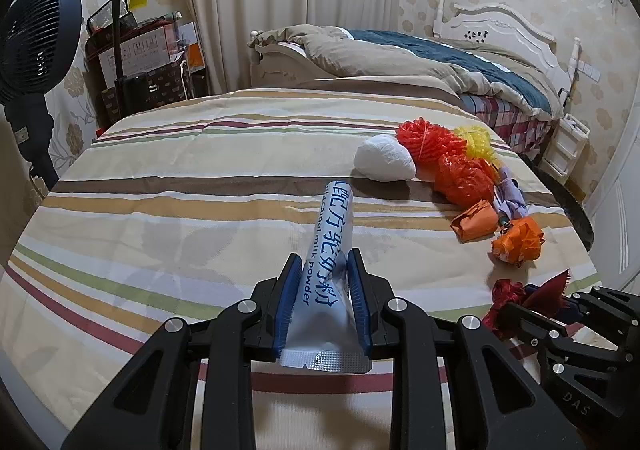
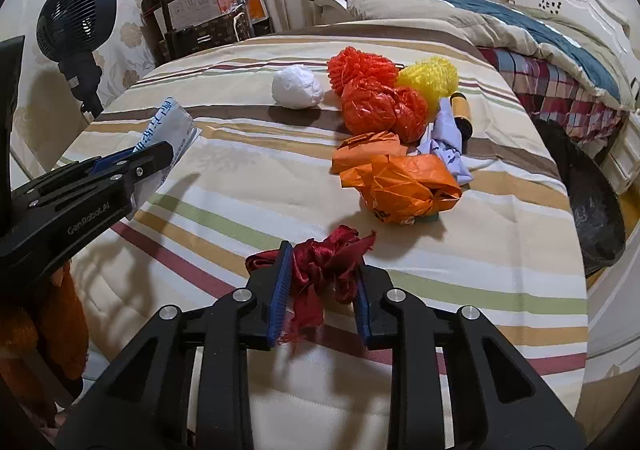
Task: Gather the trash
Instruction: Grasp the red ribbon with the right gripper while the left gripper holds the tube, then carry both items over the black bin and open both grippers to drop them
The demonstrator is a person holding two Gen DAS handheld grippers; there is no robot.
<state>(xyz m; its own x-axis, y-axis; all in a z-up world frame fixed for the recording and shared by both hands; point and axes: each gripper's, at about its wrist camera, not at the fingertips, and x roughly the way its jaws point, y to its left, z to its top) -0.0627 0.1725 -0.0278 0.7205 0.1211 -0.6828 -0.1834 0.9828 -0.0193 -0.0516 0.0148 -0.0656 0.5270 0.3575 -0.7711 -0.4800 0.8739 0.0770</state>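
Observation:
My left gripper [image 1: 325,256] is shut on a silver-white milk powder sachet [image 1: 332,218] with blue print, holding it above the striped bedspread [image 1: 180,154]. The same sachet [image 2: 170,126] shows at the left of the right wrist view, in the left gripper [image 2: 154,156]. My right gripper [image 2: 324,264] is shut on a dark red crumpled scrap [image 2: 320,270] resting on the bedspread [image 2: 240,186]; the scrap [image 1: 514,292] also shows in the left wrist view. Beyond lie an orange paper wad [image 2: 404,190], red-orange mesh balls [image 2: 380,110], a yellow mesh ball [image 2: 430,78], a white paper ball [image 2: 297,87] and lilac paper [image 2: 446,138].
A dark round bin [image 2: 592,202] stands off the bed's right edge. A black fan [image 2: 76,18] stands at the left, with stacked boxes and a cart [image 2: 192,14] behind. A second bed with a rumpled quilt [image 2: 460,18] lies at the back right.

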